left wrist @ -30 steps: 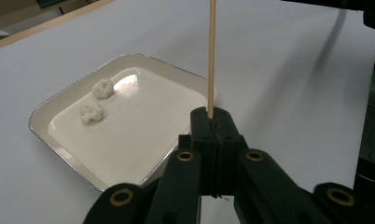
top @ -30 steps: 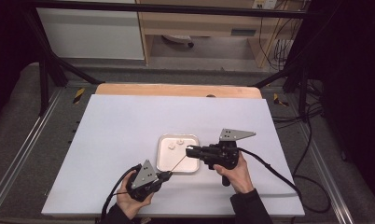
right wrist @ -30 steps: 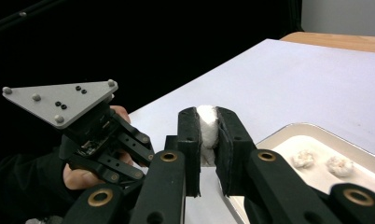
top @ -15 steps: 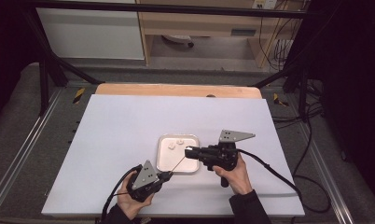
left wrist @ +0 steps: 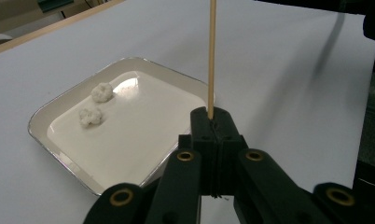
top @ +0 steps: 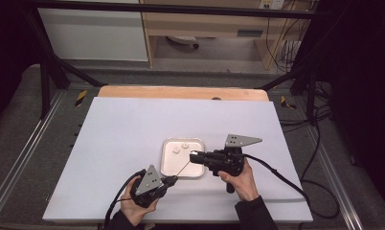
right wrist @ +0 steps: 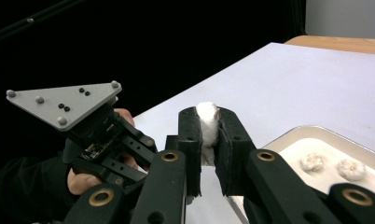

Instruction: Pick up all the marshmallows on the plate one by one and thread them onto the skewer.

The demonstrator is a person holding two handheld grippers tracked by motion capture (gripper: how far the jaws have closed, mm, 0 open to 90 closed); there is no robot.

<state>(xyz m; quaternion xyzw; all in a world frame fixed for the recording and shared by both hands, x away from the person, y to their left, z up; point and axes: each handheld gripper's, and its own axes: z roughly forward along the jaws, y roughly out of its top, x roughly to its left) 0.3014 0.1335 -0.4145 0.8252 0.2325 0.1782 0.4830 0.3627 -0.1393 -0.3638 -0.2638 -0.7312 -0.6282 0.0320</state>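
Holding: left gripper [left wrist: 212, 122] clamped on a thin, stiff, snappable wooden skewer [left wrist: 211, 56] beside the white tray [left wrist: 59, 154]; right gripper [right wrist: 208, 122] pinching a soft, light marshmallow [right wrist: 207, 122] mid-body, above the tray's near edge.

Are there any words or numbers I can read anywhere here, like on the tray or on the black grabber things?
None that can be read.
The tray is plain, with no writing.
The left gripper and the right gripper carry no letters or numbers; the grey plate on the left gripper has only screws and dots.
The yellow-and-black striped patches on the floor are warning stripes, not words.
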